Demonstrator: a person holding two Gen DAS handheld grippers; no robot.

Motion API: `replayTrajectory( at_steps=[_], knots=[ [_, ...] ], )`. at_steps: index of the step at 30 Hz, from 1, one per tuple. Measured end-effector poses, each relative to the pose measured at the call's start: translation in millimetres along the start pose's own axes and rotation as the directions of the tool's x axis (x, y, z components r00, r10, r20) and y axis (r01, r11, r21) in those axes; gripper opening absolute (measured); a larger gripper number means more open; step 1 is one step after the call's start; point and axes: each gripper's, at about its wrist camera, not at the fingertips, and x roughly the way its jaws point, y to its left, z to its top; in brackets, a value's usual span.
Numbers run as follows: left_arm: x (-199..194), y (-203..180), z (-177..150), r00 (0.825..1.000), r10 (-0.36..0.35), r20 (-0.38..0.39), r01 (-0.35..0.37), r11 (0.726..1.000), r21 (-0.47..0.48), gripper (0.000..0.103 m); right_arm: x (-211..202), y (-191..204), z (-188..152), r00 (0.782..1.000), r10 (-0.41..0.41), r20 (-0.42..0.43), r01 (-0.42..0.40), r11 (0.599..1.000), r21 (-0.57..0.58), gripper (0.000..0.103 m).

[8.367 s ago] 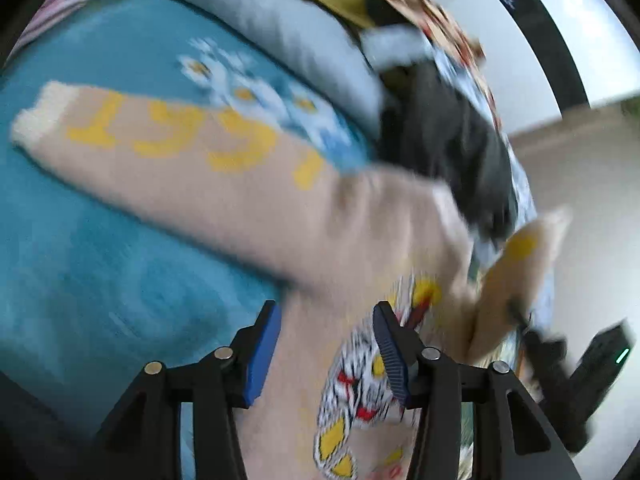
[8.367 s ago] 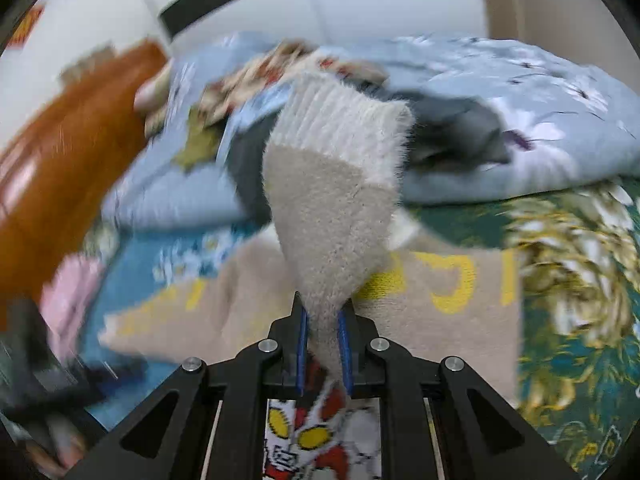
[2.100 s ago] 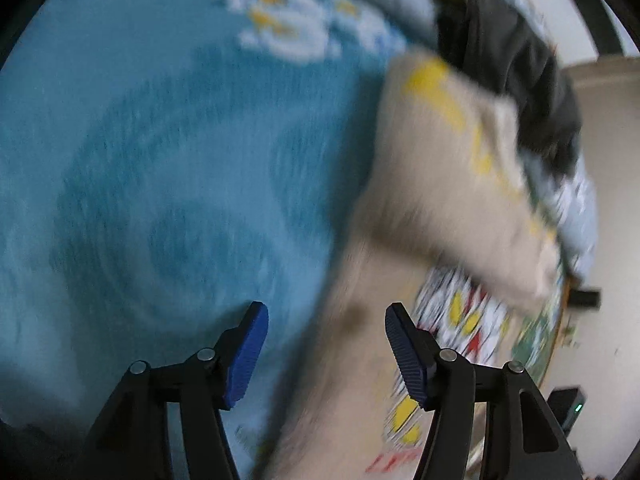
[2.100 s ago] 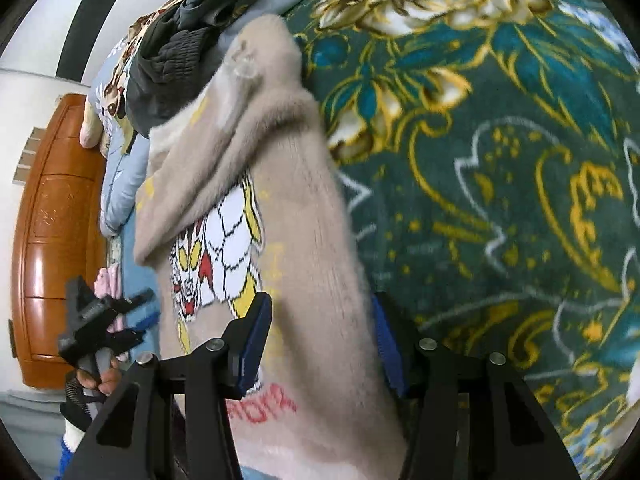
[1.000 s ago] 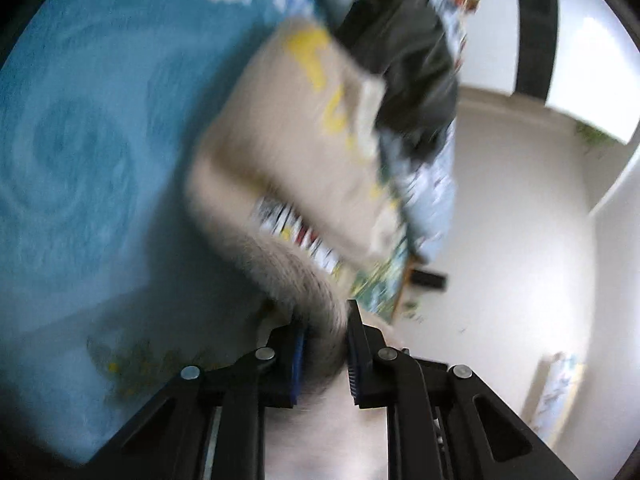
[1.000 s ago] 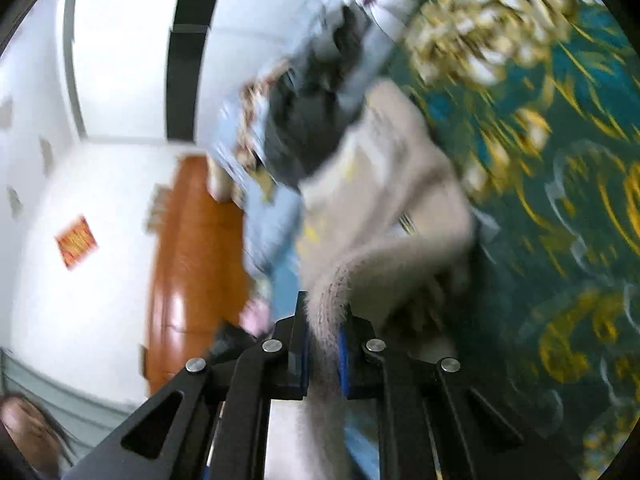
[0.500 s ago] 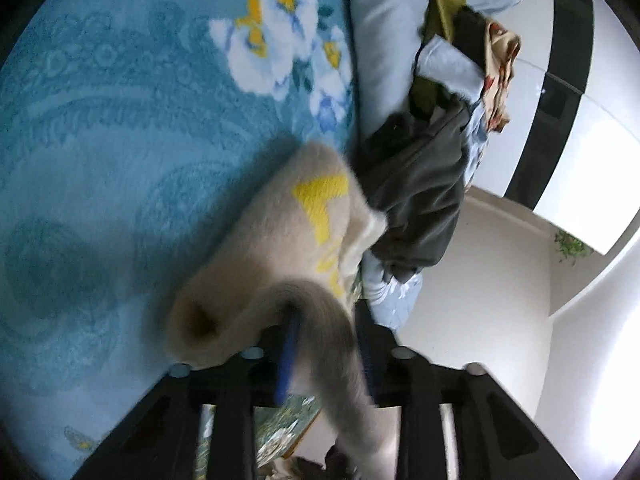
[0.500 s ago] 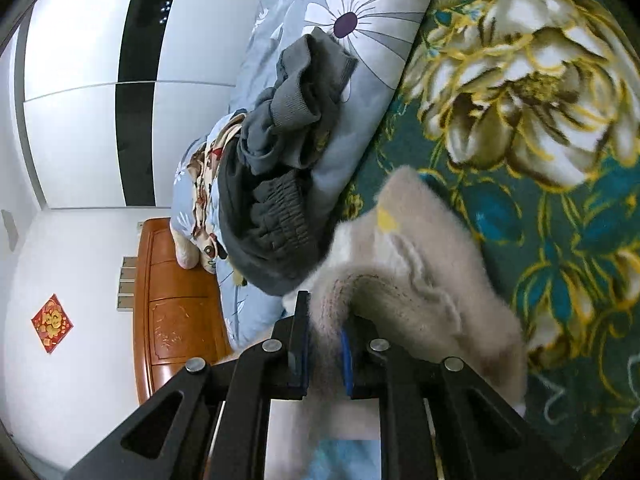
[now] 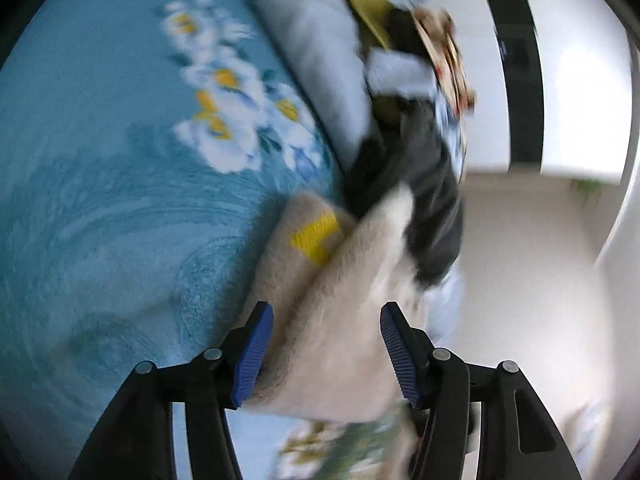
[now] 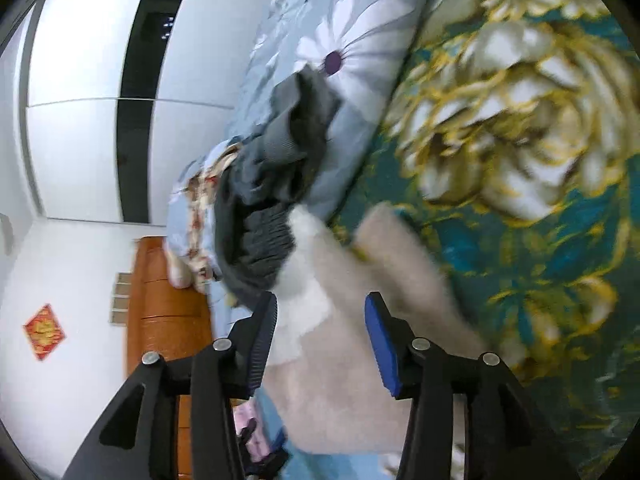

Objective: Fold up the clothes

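A fuzzy beige sweater (image 9: 332, 300) with yellow lettering lies folded on the bed; it also shows in the right wrist view (image 10: 360, 320). My left gripper (image 9: 326, 350) is open, its jaws wide apart over the sweater's left edge, holding nothing. My right gripper (image 10: 322, 340) is open too, jaws apart over the sweater's right edge. The sweater's cream collar or cuff (image 10: 304, 308) shows near the dark clothes. Both views are motion-blurred.
A pile of dark grey clothes (image 10: 264, 216) and patterned items (image 9: 448, 52) rests on a light blue floral duvet (image 10: 344, 40) beyond the sweater. The bedspread is blue (image 9: 100, 200) on the left, green with gold flowers (image 10: 520, 120) on the right. A wooden headboard (image 10: 160, 320) stands further left.
Both grippers were shut on the sweater's hem half a second ago, carrying it over toward the collar. Now both have opened and let go, and the sweater lies folded in half.
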Motion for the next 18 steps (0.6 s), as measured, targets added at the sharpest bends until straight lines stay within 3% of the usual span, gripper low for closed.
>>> replayTrajectory(
  at_steps=[3, 6, 7, 8, 15, 18],
  knots=[
    [16, -10, -5, 0.994, 0.104, -0.039, -0.100, 0.991, 0.093, 0.060, -5, -9, -4, 0.992, -0.130, 0.003, 0.130, 0.990, -0.048, 0.047],
    [29, -9, -10, 0.976, 0.203, -0.075, -0.191, 0.972, 0.140, 0.061, 0, -17, -12, 0.980, -0.198, -0.013, 0.196, 0.978, -0.073, 0.051],
    [30, -6, -11, 0.971, 0.224, -0.081, -0.212, 0.967, 0.140, 0.064, 3, -20, -14, 0.978, -0.208, -0.022, 0.205, 0.976, -0.079, 0.060],
    [30, -3, -11, 0.971, 0.224, -0.084, -0.213, 0.969, 0.126, 0.067, 6, -22, -17, 0.977, -0.213, -0.031, 0.210, 0.974, -0.083, 0.068],
    [34, 13, -6, 0.978, 0.180, -0.106, -0.177, 0.984, 0.033, 0.078, 17, -40, -32, 0.979, -0.178, -0.100, 0.173, 0.983, -0.057, 0.068],
    [38, 18, -4, 0.981, 0.157, -0.115, -0.158, 0.987, -0.004, 0.078, 21, -44, -34, 0.982, -0.166, -0.091, 0.165, 0.986, -0.022, 0.076]
  ],
)
